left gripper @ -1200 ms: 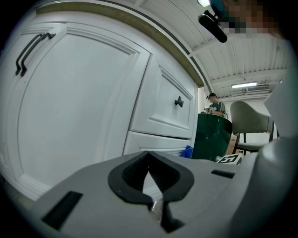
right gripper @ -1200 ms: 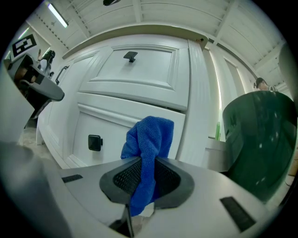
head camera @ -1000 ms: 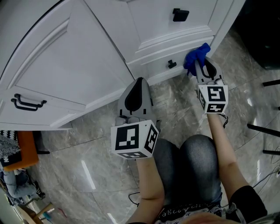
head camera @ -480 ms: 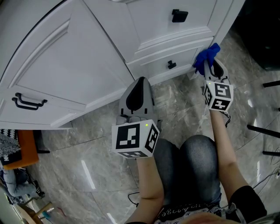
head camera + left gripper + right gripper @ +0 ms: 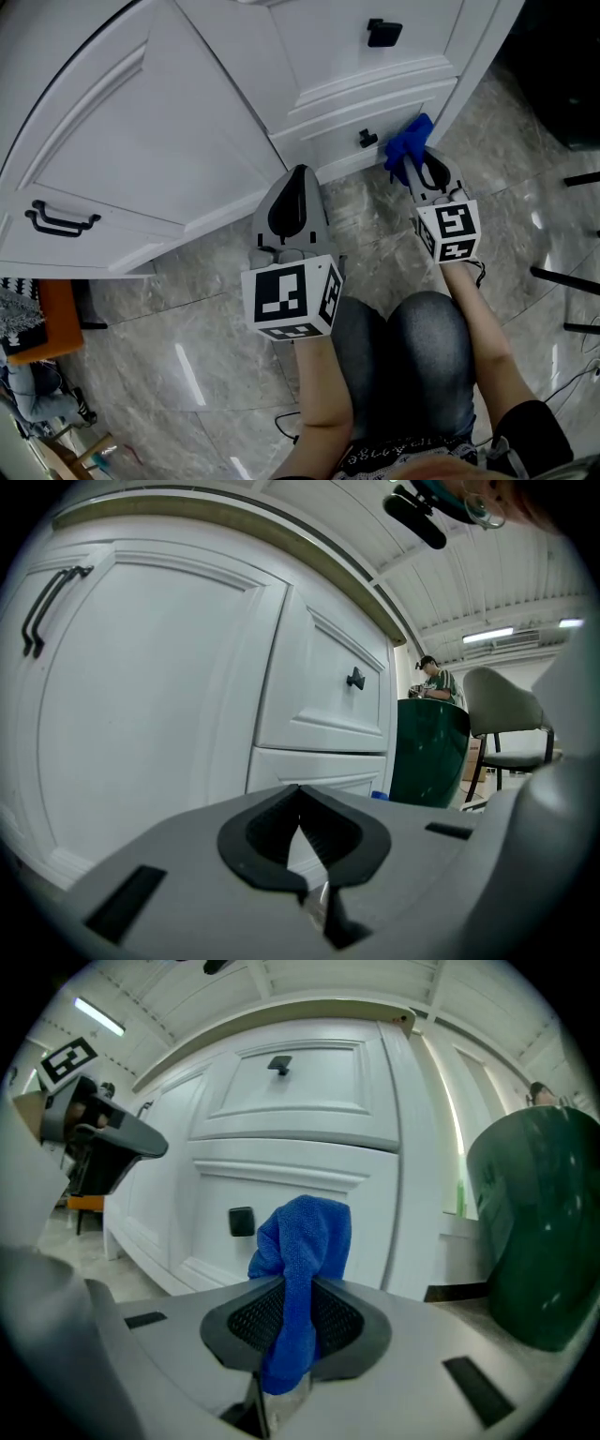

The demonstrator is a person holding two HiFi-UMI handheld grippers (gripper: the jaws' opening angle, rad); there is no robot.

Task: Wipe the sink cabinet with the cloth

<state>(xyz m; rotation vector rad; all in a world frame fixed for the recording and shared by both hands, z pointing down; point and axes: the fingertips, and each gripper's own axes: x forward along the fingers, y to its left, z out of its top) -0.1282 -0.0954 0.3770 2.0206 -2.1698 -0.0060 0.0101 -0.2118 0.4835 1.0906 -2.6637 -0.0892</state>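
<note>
Shut tight on the blue cloth [image 5: 305, 1241] with the right gripper [image 5: 298, 1309], pinched about mid-length; bunched above the jaws into a soft wad, short tail hanging below; held low at the front of the sink cabinet [image 5: 356, 89], by the lower drawer [image 5: 375, 122] and just right of its black knob [image 5: 367, 139]; cannot tell whether touching the paint or just off it. Looks light, limp and napped like microfibre; likely to fold and flatten under pressure rather than push back, so best pressed on with the wad and not the jaw tips, lest hard plastic scrape the white finish; likely to sit well in the ribbed pads, with little risk of slipping out, though dragging over moulding edges may tug it loose; better taken deep in the bulk than by a corner. Closed on nothing with the left gripper [image 5: 296, 183], jaws meeting at the tips; held well apart from the cloth, pointed toward the large door [image 5: 141, 141] with the bar handle [image 5: 58, 221], above the marble floor [image 5: 187, 356].
</note>
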